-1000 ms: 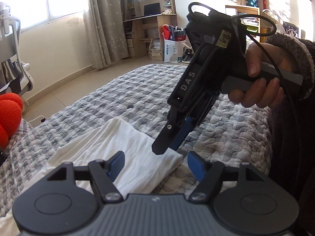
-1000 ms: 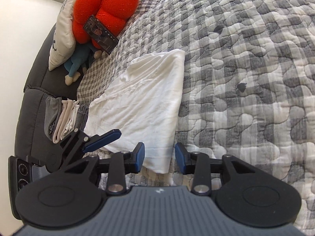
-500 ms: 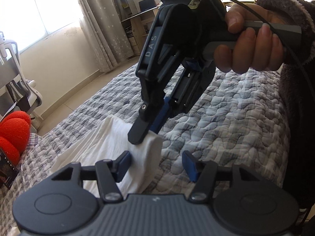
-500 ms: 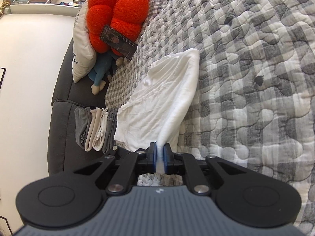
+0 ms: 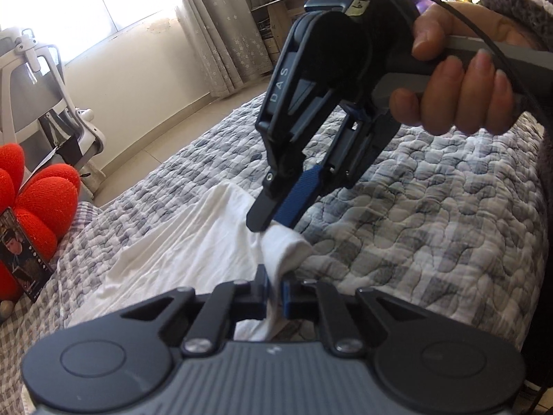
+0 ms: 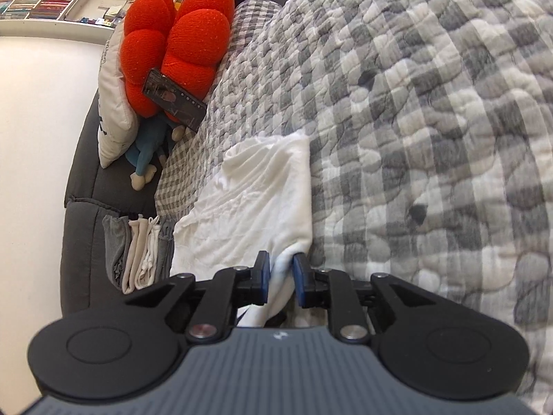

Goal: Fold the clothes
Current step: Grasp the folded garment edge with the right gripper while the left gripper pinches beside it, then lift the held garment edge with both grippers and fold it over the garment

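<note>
Left wrist view, far left: red puffy flower-shaped cushion (image 5: 41, 200) at frame edge. Centre: white cotton garment (image 5: 179, 252) spread across grey-and-white checked quilted bedspread (image 5: 432, 228). Lower centre: left gripper (image 5: 274, 292), jaws pinching a raised corner of the garment. Just above it, right gripper (image 5: 273, 223) tilted down, jaws clamped on the same bunched corner. Upper right: hand (image 5: 459, 83) on its handle. Right wrist view: 2 blue pads (image 6: 263, 276) gripping white cloth, lower centre.

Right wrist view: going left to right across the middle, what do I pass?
Dark sofa arm → stack of folded clothes → white garment → grey checked quilt.
</note>
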A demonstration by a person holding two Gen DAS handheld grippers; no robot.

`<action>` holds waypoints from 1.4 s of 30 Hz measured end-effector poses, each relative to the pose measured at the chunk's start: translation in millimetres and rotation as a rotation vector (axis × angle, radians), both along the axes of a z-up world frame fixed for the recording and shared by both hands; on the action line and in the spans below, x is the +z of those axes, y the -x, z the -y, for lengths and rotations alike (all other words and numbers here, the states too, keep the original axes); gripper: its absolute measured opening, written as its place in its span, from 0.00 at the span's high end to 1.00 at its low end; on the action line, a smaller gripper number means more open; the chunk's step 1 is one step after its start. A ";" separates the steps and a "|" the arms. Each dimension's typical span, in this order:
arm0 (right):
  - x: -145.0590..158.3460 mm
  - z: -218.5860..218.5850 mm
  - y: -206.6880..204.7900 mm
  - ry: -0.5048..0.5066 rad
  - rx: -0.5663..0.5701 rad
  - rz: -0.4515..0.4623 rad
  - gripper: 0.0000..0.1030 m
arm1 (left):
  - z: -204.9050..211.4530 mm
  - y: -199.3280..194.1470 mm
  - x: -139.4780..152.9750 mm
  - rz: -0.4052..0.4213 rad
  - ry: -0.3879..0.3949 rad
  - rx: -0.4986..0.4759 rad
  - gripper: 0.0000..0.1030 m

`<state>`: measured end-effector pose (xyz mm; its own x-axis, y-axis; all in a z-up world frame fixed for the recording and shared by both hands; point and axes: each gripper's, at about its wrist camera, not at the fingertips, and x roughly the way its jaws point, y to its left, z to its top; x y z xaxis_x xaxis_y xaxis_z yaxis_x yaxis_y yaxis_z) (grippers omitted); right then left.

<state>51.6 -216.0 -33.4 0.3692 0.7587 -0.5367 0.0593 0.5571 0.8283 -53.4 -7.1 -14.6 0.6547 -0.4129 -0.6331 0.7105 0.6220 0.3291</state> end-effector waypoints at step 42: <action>20.0 -3.8 -23.8 0.232 -0.134 0.296 0.92 | 17.8 5.4 19.1 0.025 0.099 0.034 0.95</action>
